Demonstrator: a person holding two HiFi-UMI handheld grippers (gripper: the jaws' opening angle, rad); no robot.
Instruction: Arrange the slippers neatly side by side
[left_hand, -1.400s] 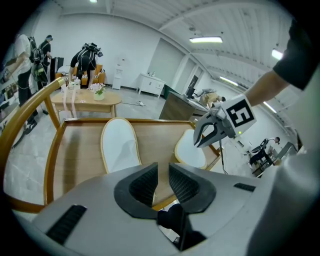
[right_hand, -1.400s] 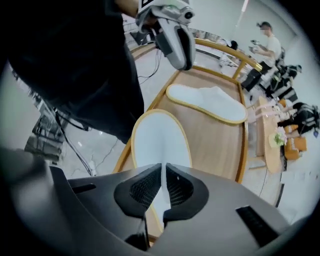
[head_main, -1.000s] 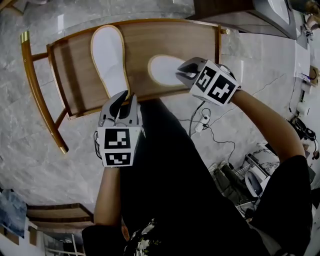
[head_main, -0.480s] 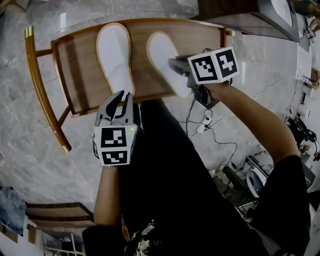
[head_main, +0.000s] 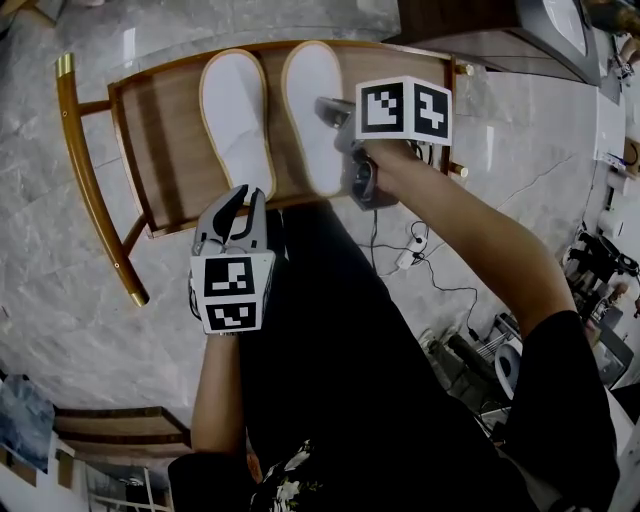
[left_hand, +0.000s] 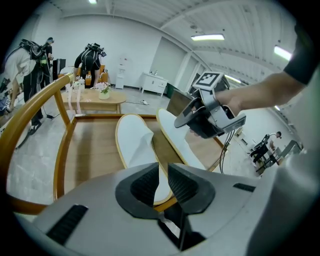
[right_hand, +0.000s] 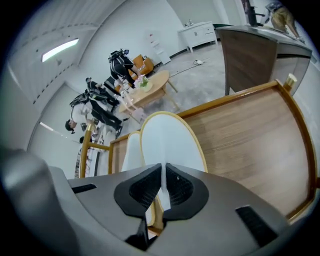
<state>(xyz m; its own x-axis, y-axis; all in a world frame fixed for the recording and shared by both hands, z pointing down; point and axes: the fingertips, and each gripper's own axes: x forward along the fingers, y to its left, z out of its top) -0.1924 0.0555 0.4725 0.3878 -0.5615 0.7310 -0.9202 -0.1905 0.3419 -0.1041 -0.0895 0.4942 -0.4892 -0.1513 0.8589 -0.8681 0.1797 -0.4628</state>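
In the head view, two flat white slippers with tan rims lay lengthwise and close together on a wooden seat (head_main: 160, 140). They were the left slipper (head_main: 237, 115) and the right slipper (head_main: 310, 110). The right gripper (head_main: 330, 110) reached over the right slipper's outer edge. The left gripper (head_main: 240, 200) sat at the left slipper's heel. Grey marbled floor (head_main: 60, 280) lay around the seat.

In the left gripper view, its jaws stood slightly apart, released, with the left slipper's heel showing in the gap. Beyond were a round table (left_hand: 102, 97), people (left_hand: 90, 62) and white walls.

In the right gripper view, its jaws were clenched on the right slipper's thin white edge. A dark cabinet (right_hand: 250, 55) stood past the seat.
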